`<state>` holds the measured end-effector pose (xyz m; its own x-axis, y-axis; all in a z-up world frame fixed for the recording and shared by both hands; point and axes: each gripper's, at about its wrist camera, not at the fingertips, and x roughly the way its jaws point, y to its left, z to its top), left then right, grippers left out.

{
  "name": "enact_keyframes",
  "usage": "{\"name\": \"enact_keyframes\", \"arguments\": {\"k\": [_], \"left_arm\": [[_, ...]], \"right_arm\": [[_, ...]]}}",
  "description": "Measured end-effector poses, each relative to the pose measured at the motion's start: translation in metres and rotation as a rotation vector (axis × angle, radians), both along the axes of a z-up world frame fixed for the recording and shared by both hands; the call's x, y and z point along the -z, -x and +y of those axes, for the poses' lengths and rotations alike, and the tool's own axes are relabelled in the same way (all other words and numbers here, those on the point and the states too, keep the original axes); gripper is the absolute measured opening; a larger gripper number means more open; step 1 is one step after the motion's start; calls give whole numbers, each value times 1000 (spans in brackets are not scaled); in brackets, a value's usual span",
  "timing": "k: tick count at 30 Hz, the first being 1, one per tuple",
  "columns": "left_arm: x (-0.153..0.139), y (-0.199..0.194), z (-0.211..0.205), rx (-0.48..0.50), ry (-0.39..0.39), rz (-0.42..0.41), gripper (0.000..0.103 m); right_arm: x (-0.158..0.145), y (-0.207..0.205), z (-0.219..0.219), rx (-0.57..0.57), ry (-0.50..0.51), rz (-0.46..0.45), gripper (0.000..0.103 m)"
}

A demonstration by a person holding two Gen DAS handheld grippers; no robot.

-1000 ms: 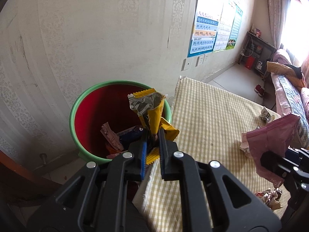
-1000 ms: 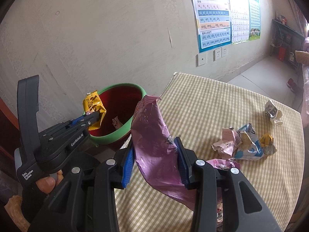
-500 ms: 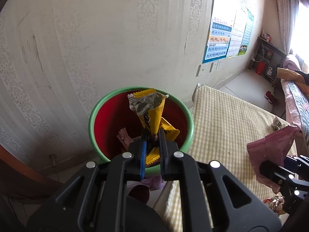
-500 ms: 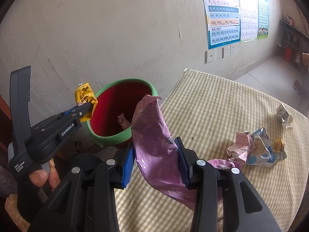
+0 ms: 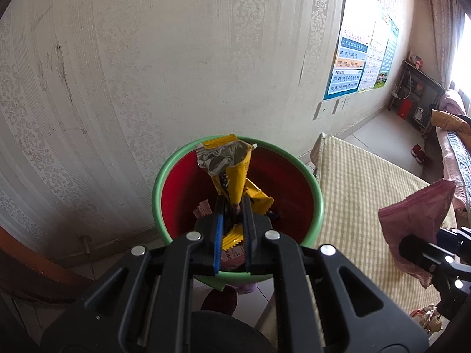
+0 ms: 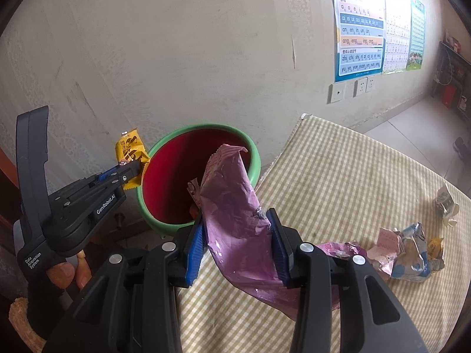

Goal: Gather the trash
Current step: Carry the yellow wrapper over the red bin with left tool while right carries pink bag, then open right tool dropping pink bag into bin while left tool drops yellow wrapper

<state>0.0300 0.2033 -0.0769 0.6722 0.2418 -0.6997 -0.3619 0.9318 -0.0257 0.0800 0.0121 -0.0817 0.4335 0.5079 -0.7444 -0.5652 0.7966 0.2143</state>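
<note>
On the left side, the left gripper [image 5: 232,206] is pressed almost fully together on a yellow wrapper [image 5: 232,173], whose torn silver top stands up above the fingertips. In the left wrist view the wrapper hangs in front of the mouth of the bin [image 5: 164,182], a red bucket with a green rim that stands on the floor against the wall, just beside the table edge. In the right wrist view the same wrapper [image 6: 129,151] seems to sit at the bin's near-left rim, so I cannot tell if it is truly above the opening. Inside the bin some wrappers [image 5: 203,209] already lie at the bottom, so a part of the collecting looks done. Further right, the right gripper [image 6: 237,229] has its jaws partly apart and clamped on a crumpled pink bag [image 6: 235,214], which it holds above the table [image 6: 353,176] near the bin side, not yet above the opening. On the far right of the checked cloth a pile of crumpled wrappers [image 6: 409,253] and one small silver scrap [image 6: 446,203] are left, well apart from the bin. In my judgement the task is somewhere in the middle: two pieces are in hand and wait to be dropped, and after them the remaining pieces must be fetched.
</note>
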Motion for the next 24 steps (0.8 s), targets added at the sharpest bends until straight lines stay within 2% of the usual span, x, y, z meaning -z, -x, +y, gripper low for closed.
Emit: {"name": "enact_keyframes", "arguments": {"k": [13,19,24], "left_arm": [[10,-9,28,-27,17,23,10],[17,-17,37,-16,53,33,10],[22,-24,40,-10,66,43,10]], "right_arm": [[2,-17,35,-43,1,7,40],[4,-26,51,-55,9,6,41],[8,-44,56,-34,-43,59,41]]}}
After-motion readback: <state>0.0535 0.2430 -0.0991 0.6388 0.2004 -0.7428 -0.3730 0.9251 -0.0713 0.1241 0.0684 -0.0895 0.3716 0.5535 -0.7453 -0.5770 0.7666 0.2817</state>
